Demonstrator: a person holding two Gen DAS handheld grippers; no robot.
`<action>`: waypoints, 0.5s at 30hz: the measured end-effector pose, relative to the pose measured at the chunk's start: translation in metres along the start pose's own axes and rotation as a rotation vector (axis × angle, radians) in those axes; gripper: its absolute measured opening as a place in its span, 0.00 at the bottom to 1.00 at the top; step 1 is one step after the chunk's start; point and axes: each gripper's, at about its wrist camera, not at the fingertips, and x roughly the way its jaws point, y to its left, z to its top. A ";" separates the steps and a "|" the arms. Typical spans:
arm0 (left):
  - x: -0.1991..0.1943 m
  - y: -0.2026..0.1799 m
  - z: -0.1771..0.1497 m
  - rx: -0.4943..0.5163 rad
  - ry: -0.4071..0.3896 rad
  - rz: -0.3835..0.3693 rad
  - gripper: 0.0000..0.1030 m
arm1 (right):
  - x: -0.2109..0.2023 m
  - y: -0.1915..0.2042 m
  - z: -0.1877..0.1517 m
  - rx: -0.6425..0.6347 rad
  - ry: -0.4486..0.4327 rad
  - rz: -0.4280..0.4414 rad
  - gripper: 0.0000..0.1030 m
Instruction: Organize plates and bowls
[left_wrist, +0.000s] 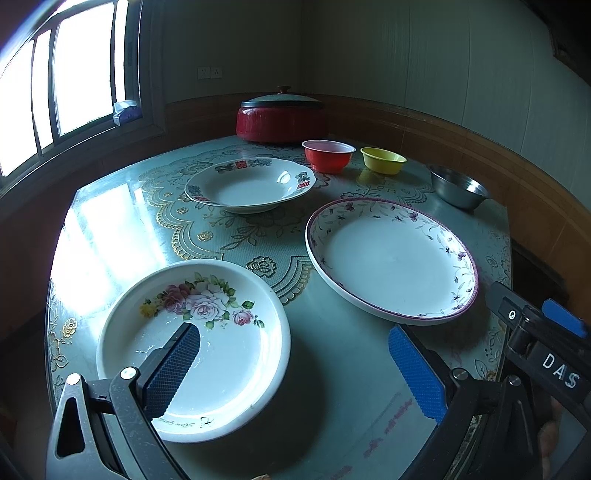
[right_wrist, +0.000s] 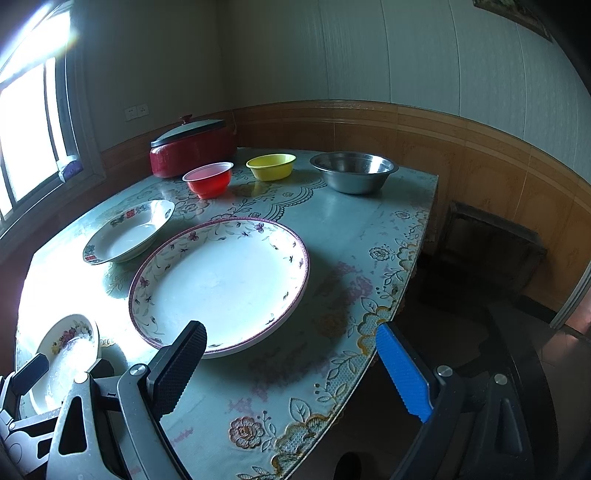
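Observation:
My left gripper (left_wrist: 295, 343) is open above the near table; its left finger (left_wrist: 173, 365) hangs over a rose-printed plate (left_wrist: 229, 354) and nothing is held. A large purple-rimmed plate (left_wrist: 391, 258) lies to the right, and a deep plate with red marks (left_wrist: 251, 184) sits further back. My right gripper (right_wrist: 291, 350) is open too, just in front of the purple-rimmed plate (right_wrist: 221, 280), with its right finger beyond the table edge. A red bowl (right_wrist: 208, 179), a yellow bowl (right_wrist: 271, 166) and a steel bowl (right_wrist: 352, 171) stand in a row at the back.
A red lidded pot (left_wrist: 280, 116) stands at the far edge by the wall. The table (right_wrist: 351, 236) wears a patterned cloth, and its right edge drops to a dark floor with a low wooden stool (right_wrist: 491, 251). A window fills the left side.

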 end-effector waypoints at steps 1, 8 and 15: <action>0.000 0.000 0.000 0.000 0.000 0.000 1.00 | 0.000 0.000 0.000 0.000 0.000 0.000 0.92; -0.001 -0.001 0.000 0.000 0.003 -0.002 1.00 | 0.000 0.000 0.000 -0.001 0.000 0.000 0.92; 0.000 -0.004 0.002 0.003 0.015 -0.011 1.00 | 0.002 0.001 -0.002 -0.006 0.004 0.004 0.92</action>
